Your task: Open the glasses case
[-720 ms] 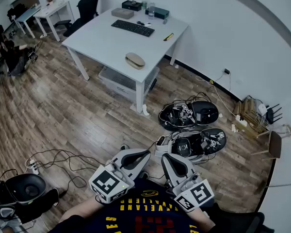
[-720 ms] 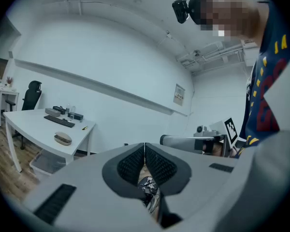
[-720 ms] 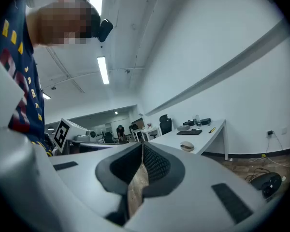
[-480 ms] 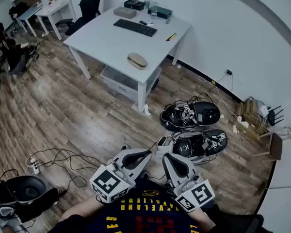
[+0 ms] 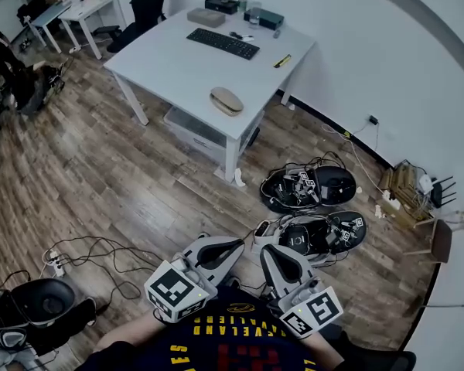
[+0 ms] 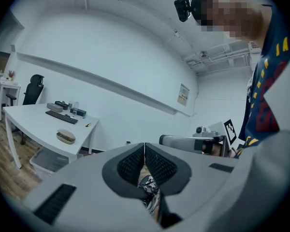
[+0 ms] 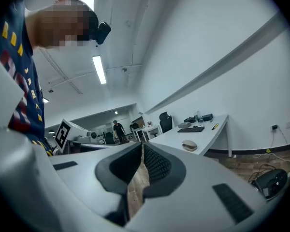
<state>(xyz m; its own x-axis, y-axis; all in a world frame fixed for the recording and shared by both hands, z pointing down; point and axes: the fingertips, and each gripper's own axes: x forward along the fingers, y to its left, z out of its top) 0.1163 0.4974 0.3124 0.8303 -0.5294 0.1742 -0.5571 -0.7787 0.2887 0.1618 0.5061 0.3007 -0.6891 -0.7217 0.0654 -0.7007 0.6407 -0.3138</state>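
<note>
Looking down in the head view, the left gripper (image 5: 229, 246) and right gripper (image 5: 269, 252) are both clenched on nothing, with the glasses case (image 5: 226, 100) well ahead of their tips, near the edge of the white table (image 5: 170, 60). Left gripper view: pads pressed together, case (image 6: 65, 137) far beyond, leftward. Right gripper view: likewise, case (image 7: 189, 145) ahead, rightward. Arriving with the jaws unopened could shove the rounded case off that edge.

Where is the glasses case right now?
In the head view, the glasses case lies near the white table's front edge, nearer us than the keyboard.
</note>
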